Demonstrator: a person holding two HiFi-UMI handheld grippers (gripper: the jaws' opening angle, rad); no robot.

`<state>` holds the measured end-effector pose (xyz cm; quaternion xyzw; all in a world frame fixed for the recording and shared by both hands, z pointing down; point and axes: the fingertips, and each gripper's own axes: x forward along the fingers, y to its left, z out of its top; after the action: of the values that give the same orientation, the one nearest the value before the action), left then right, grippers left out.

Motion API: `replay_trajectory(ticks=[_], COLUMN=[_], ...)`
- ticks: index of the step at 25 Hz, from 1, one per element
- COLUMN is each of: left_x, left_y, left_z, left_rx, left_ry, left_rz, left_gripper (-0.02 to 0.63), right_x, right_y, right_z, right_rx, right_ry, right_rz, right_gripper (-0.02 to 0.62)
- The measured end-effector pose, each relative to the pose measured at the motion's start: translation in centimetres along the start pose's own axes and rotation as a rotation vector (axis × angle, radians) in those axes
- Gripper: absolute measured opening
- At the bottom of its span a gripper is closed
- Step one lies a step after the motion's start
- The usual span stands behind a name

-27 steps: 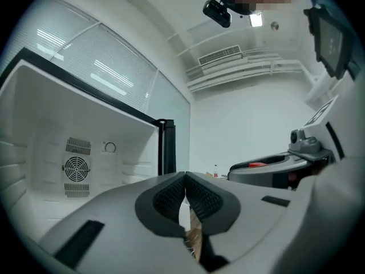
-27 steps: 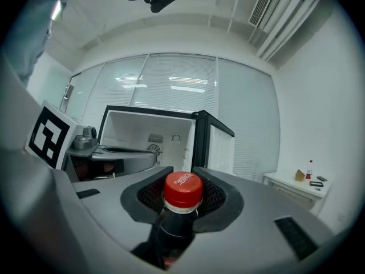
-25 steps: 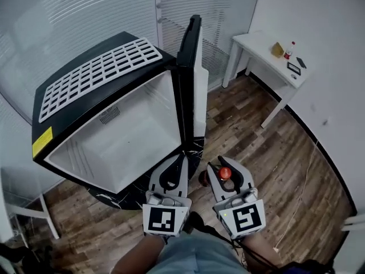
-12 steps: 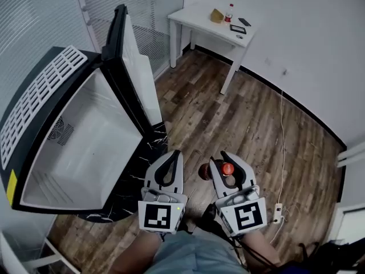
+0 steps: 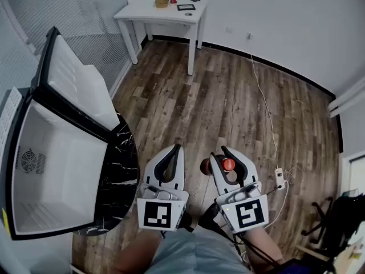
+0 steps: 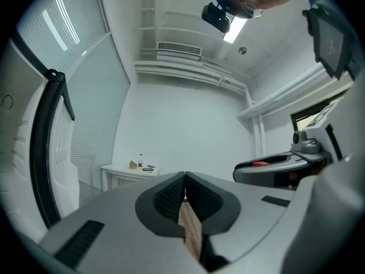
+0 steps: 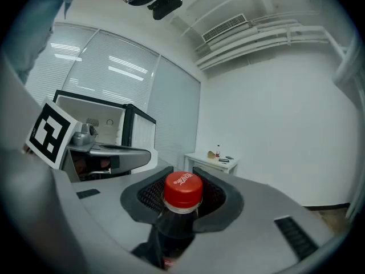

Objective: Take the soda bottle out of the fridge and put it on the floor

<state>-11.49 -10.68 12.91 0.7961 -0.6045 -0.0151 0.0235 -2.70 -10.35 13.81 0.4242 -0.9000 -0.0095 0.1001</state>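
Your right gripper clamps the soda bottle by the neck, out of the fridge and above the wood floor. Left gripper shut, empty. Neck-only hold: release it tilted and it likely topples.

Wood-plank floor, white walls, black skirting. White table in far corner, small clutter on top. Blinds behind glass partition. White cable across floor to power strip. Ceiling vent, strip light on.
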Motion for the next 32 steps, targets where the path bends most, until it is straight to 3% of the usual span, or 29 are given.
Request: replay_trajectory(ticks=[8,19,32], left_x=[3.8,9.3,13.0], left_y=[-8.0,-14.9,-15.8], left_z=[-3.2,-10.3,-22.0], left_rx=[0.017,0.036,0.038], left_ry=[0.058,0.153,0.268], left_rz=[-0.124,-0.233,-0.252], left_gripper=[0.017,0.017,0.017], right_x=[-4.3,-5.9,-5.0], right_y=[-7.2,-14.4,-16.4], right_z=[-4.0,-12.3,-25.4], right_rx=[0.031,0.086,0.147], right_ry=[0.002,0.057,0.14], right_rz=[-0.134,-0.219,-0.244], right_gripper=[0.118,0.117,0.115])
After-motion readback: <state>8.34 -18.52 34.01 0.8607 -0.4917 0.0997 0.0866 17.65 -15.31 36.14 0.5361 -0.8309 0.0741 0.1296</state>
